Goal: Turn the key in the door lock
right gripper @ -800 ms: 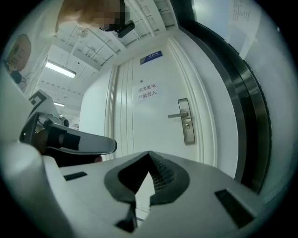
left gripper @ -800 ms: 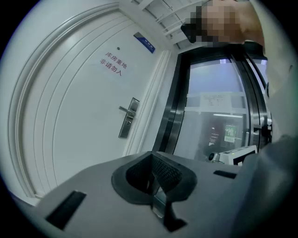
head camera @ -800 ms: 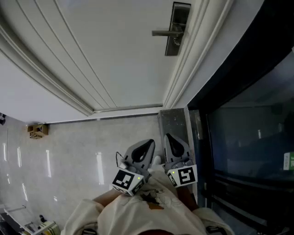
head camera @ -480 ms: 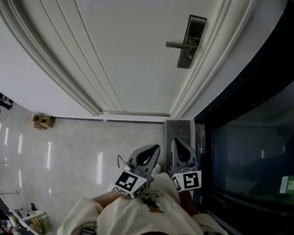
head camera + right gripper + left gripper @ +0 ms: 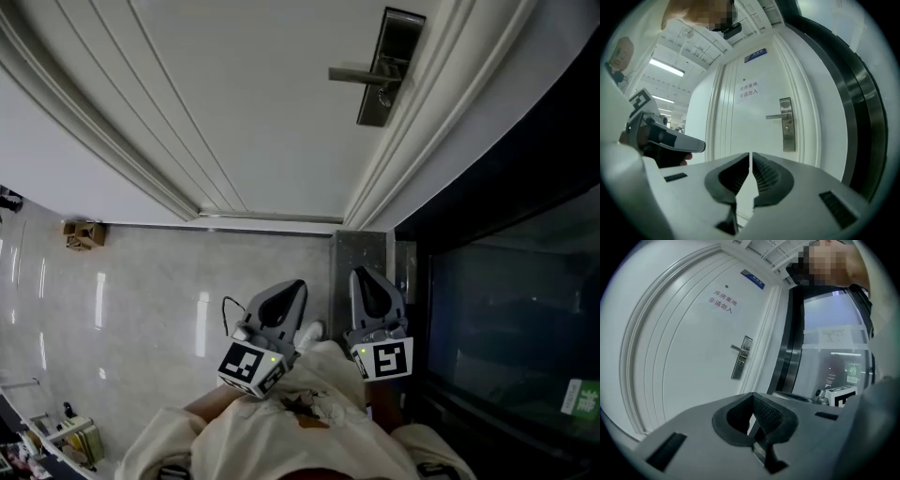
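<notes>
We are holding the left gripper [image 5: 296,286] and right gripper [image 5: 361,274] closed, empty, side by side, with the lock [image 5: 386,66] well ahead of both.

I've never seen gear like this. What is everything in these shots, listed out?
door: one, white, straight ahead
lock plate with lever handle: one, silver, door's right edge
sign plate: one, blue, top of door
lettering: two lines, red, upper door
floor: pale glossy tiles, below
small box: one, brown, on floor by left wall
glass wall: dark, right of door
green sign: one, lower right
left gripper: grey, shut, empty
right gripper: grey, shut, empty
person's top: cream, bottom edge
</notes>
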`<state>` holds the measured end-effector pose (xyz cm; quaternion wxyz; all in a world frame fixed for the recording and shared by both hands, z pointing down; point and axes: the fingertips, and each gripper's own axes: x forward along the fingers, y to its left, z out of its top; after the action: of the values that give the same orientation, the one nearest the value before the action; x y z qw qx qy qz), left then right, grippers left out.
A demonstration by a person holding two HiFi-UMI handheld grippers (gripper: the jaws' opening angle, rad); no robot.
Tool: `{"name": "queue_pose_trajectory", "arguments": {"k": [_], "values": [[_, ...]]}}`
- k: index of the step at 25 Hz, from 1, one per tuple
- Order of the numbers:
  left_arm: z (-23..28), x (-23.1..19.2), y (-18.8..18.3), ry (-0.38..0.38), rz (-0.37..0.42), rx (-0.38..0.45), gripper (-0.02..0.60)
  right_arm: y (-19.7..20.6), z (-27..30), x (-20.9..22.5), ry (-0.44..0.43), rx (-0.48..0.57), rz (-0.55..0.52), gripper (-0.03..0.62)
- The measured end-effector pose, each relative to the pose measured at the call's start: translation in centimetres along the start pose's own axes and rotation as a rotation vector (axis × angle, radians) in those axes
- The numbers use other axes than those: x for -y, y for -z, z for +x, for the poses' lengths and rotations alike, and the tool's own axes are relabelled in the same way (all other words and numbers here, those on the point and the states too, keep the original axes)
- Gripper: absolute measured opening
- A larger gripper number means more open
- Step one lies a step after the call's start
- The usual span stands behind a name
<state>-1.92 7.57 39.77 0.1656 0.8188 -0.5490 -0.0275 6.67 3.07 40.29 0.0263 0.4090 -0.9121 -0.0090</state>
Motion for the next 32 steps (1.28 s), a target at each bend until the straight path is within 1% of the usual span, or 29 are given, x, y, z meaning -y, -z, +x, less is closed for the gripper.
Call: {"name": "queue_pose_trajectory", "arguments": {"k": [4, 6, 7, 8, 9, 12, 15, 17, 20, 22, 24, 26, 29, 32], "values": [[3.0, -2.9, -0.8, 0.025, -0.036, -0.018, 0.0, -0.3, 3.4, 2.0, 0.06, -0.042, -0.101, 0.012], [4.8, -4.6, -2.1, 0.048, -0.034, -0.015, 0.0, -0.3, 6.0, 3.2, 0.103, -0.089, -0.16, 0.019], [5.6, -5.3, -2.9, 0.065, -0.023, -0.01, 0.0, -0.5, 7.4, 4.0, 0.13, -0.113, -0.188, 0.045], [6.4, -6.0, -3.7, 0.087, -0.012, -0.005, 0.0, -0.9, 8.8, 4.7, 0.157, -0.127, -0.214, 0.11], [7.2, -6.6, -4.3, 0.108, -0.004, -0.002, 0.0, -1.4, 10.1, 5.5, 0.181, -0.126, -0.239, 0.147], [9.3, -8.3, -5.3, 0.164, -0.006, -0.013, 0.0, -3.0, 13.6, 7.4, 0.244, -0.107, -0.312, 0.146], [11.3, -9.1, -5.9, 0.212, 0.0, -0.023, 0.0, -3.5, 15.8, 9.5, 0.319, -0.152, -0.38, 0.144], [12.5, -9.2, -6.4, 0.227, 0.012, -0.032, 0.0, -4.0, 17.3, 10.9, 0.357, -0.152, -0.414, 0.131], [13.9, -9.1, -6.8, 0.23, 0.01, -0.046, 0.0, -4.4, 19.2, 13.1, 0.398, -0.158, -0.476, 0.118], [14.6, -8.8, -6.9, 0.23, 0.003, -0.059, 0.0, -4.7, 20.6, 14.4, 0.405, -0.178, -0.56, 0.071], [15.1, -8.8, -7.1, 0.229, 0.016, -0.06, 0.0, -5.6, 21.8, 15.3, 0.411, -0.187, -0.653, 0.069], [15.9, -9.0, -7.4, 0.222, 0.018, -0.046, 0.0, -6.4, 22.7, 16.3, 0.435, -0.194, -0.716, 0.07], [16.9, -9.2, -8.0, 0.217, 0.007, -0.025, 0.0, -6.6, 23.7, 17.9, 0.47, -0.231, -0.756, 0.071], [17.4, -8.7, -8.3, 0.219, 0.012, -0.022, 0.0, -6.5, 24.8, 19.0, 0.481, -0.268, -0.777, 0.071]]}}
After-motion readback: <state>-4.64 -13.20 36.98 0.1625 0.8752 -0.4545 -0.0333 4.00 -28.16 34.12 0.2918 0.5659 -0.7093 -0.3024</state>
